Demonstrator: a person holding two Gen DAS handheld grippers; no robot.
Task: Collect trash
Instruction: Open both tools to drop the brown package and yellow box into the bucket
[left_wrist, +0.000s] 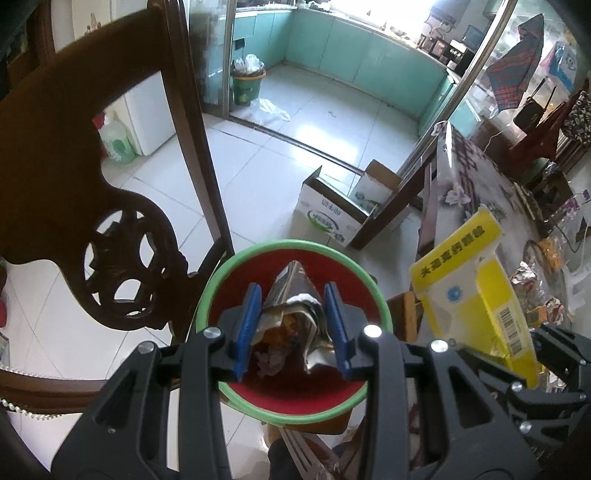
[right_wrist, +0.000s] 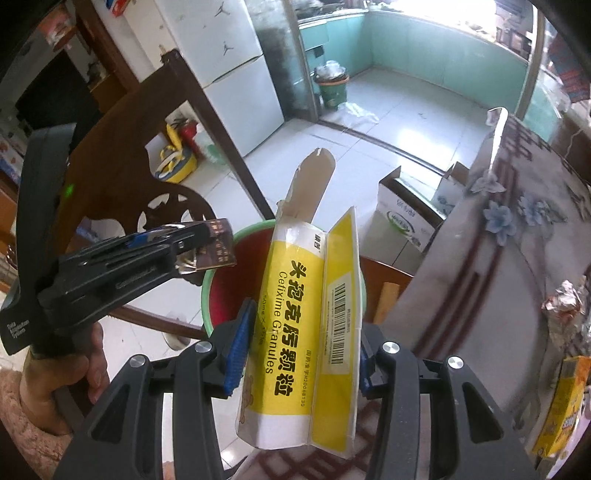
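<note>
Left wrist view: the left gripper clenches a foil wrapper right above the bin; the right gripper grasps a flattened yellow box beside its rim. Dropping step: next, spread each jaw over the bin's mouth.

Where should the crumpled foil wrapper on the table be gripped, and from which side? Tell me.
Take the crumpled foil wrapper by its raised middle, probably from above, straddling the ridge. It lies on the tablecloth, so nothing slips beneath it, and the bunched foil seems to stand up enough to pinch.
</note>
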